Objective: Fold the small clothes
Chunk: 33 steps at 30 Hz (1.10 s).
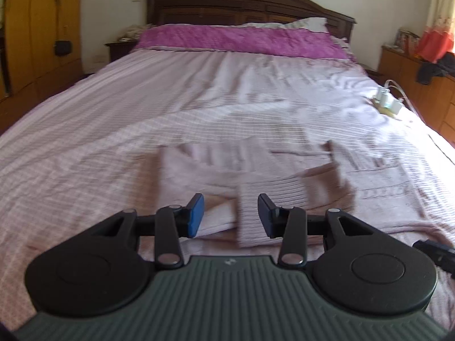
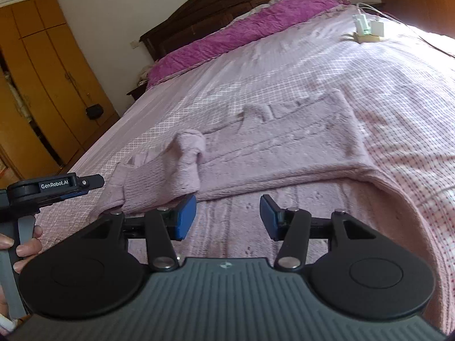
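Ribbed pink knit garment [image 2: 284, 147], woven checked bedspread [image 1: 113, 119].

The only legible text is "GenRobot.AI", on the left gripper [image 2: 93, 182] body.

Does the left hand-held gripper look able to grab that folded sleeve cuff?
Probably yes: the left hand-held gripper is open, and the pale pink ribbed sleeve cuff lies between its jaws, nothing blocking.

Pale pink knit garment [image 2: 284, 147] lies flat, seemingly partly folded, one sleeve [image 2: 159, 176] bunched.
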Available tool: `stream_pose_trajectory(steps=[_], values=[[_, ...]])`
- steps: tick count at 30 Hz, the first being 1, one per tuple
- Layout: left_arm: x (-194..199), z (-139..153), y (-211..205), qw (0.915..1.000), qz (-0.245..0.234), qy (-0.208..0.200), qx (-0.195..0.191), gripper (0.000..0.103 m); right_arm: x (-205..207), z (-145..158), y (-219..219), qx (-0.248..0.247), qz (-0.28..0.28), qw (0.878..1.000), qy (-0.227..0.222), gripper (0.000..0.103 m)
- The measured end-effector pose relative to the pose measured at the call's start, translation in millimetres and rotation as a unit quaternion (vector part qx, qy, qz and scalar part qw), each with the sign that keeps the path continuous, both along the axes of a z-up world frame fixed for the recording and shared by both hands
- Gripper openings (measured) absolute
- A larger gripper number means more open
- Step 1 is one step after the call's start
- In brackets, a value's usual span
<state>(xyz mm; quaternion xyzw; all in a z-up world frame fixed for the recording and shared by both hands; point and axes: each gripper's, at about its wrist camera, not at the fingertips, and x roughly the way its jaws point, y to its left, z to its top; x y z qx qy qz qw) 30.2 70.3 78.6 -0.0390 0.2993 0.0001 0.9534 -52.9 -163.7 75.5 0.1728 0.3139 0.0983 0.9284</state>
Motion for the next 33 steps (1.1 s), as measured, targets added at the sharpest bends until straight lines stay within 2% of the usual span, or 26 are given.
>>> stream_pose_trajectory(steps=[6,13,17,20,25,28,29,31,33], values=[[-5.1,-16.3,39.3,0.9988,0.044,0.02,-0.011,0.044,24.3,12.0,47.3,0.024,0.085,0.996,0.004,0.058],[-10.2,-33.6,53.6,0.9983,0.044,0.037,-0.003,0.044,56.7,8.8,112.4,-0.025,0.148,0.989,0.008,0.058],[-9.1,-40.5,55.0,0.9983,0.038,0.043,-0.01,0.044,75.2,-1.2,145.1,-0.079,0.171,0.982,0.003,0.058],[-6.6,-44.5,57.2,0.9981,0.041,0.045,-0.007,0.044,88.6,-14.1,159.9,-0.117,0.178,0.977,0.013,0.058],[2.2,-54.0,62.3,0.9973,0.047,0.057,-0.009,0.044,99.4,-30.3,167.8,-0.136,0.182,0.974,0.015,0.058],[4.7,-55.8,62.7,0.9973,0.048,0.055,-0.01,0.044,95.9,-36.5,171.2,-0.144,0.211,0.967,0.009,0.074],[6.0,-56.5,62.6,0.9973,0.049,0.055,-0.009,0.044,93.5,-37.5,173.5,-0.153,0.216,0.964,0.004,0.075],[8.0,-57.2,61.7,0.9972,0.052,0.054,-0.008,0.044,90.9,-40.3,178.4,-0.175,0.21,0.962,-0.005,0.073],[10.2,-57.6,61.6,0.9968,0.057,0.055,-0.008,0.044,92.4,-42.4,179.2,-0.182,0.189,0.965,-0.013,0.058]])
